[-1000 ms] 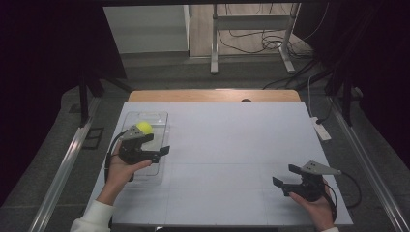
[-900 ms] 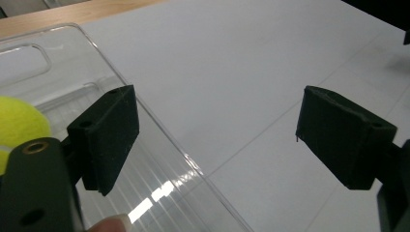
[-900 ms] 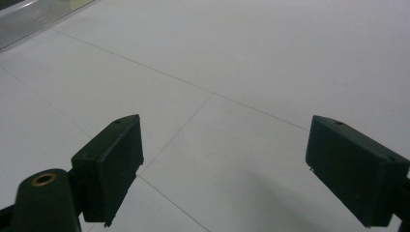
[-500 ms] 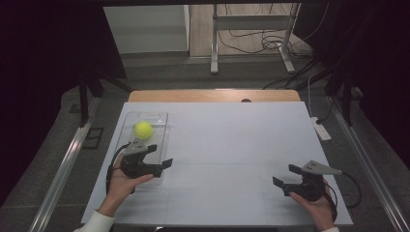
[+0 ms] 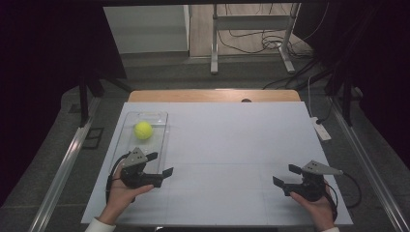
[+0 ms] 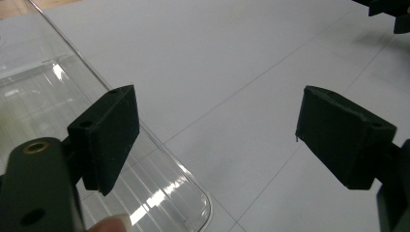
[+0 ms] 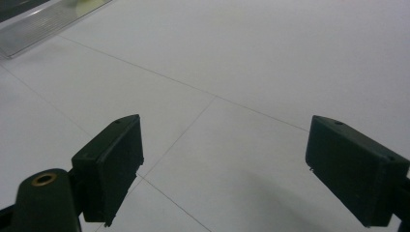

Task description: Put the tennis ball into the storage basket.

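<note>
the tennis ball (image 5: 143,130) sits in the clear tray (image 5: 157,140), far end. left gripper (image 5: 161,165) and right gripper (image 5: 284,176) gape empty. light, fuzzy, springy (likely rolls): pinch across its widest middle.

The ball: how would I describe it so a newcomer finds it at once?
Start at the white table and go to its left edge, where a clear plastic tray lies. The ball sits inside, toward the far end. It is yellow-green, the one bright, round thing there.
</note>
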Demonstrator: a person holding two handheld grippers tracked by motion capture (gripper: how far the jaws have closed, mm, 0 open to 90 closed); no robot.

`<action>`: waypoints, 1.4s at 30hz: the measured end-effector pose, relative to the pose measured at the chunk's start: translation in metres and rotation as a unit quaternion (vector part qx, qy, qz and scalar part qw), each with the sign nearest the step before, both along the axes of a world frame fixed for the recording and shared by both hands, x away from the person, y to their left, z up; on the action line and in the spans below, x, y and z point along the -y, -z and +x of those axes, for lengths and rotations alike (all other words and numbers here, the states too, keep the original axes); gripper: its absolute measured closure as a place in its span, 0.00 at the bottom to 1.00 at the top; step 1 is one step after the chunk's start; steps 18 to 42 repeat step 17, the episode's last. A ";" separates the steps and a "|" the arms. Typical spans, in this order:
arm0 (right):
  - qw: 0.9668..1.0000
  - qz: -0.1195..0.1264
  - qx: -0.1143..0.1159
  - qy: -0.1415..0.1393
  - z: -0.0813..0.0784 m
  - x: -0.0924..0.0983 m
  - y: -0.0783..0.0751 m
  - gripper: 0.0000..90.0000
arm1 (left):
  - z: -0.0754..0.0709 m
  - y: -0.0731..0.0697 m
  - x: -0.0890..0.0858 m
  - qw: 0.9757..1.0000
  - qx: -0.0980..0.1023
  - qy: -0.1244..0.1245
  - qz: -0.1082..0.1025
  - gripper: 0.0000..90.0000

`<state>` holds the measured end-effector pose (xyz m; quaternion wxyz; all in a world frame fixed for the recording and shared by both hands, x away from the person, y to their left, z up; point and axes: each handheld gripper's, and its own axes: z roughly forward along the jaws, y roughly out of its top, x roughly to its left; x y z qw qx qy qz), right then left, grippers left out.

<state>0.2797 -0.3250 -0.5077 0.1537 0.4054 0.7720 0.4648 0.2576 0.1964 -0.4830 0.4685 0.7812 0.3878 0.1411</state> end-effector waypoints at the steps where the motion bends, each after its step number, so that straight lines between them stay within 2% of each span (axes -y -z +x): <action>1: 1.000 0.000 0.000 0.000 0.000 0.000 0.000 0.15 | 0.000 0.000 0.001 1.000 0.001 0.000 0.001 0.18; 42: 1.000 0.006 -0.002 0.002 0.002 0.003 0.001 0.15 | 0.004 0.001 0.000 1.000 0.001 -0.004 0.001 0.18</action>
